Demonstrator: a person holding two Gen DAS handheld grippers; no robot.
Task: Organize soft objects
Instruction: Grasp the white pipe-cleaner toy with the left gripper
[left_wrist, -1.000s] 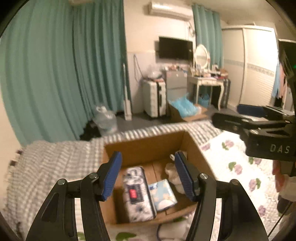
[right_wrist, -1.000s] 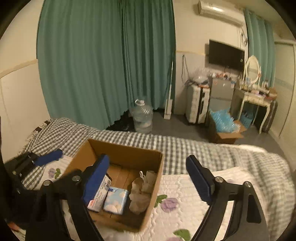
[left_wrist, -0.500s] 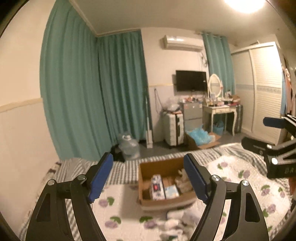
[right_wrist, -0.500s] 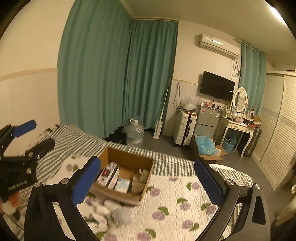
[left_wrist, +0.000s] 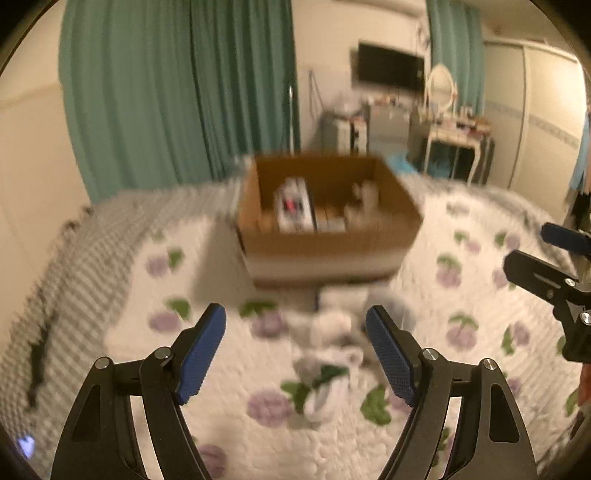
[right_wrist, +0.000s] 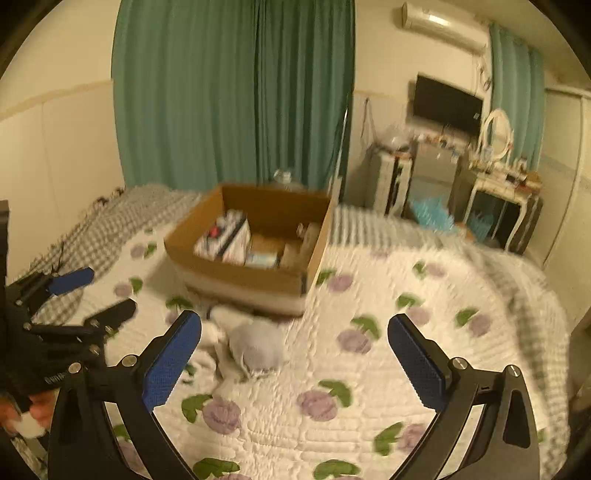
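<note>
A brown cardboard box (left_wrist: 325, 243) (right_wrist: 236, 275) stands on the flowered bedspread (left_wrist: 207, 332) (right_wrist: 388, 354). It holds a patterned packet (left_wrist: 295, 210) (right_wrist: 223, 240), a pale blue packet (right_wrist: 262, 258) and some crumpled cloth. Small white and grey soft items (left_wrist: 332, 332) lie in a heap in front of the box; a grey one (right_wrist: 258, 345) shows in the right wrist view. My left gripper (left_wrist: 295, 354) is open and empty above the heap. My right gripper (right_wrist: 295, 354) is open and empty over the bedspread, right of the heap.
A grey checked blanket (left_wrist: 62, 280) covers the bed's left and far side. Teal curtains (right_wrist: 232, 92), a suitcase (right_wrist: 388, 184), a dressing table (right_wrist: 498, 195) and a wardrobe (left_wrist: 535, 122) stand beyond the bed.
Both grippers, pulled back and high half a second ago, have come down and closer to the bed. The heap now lies just ahead of both. Both stay open.
</note>
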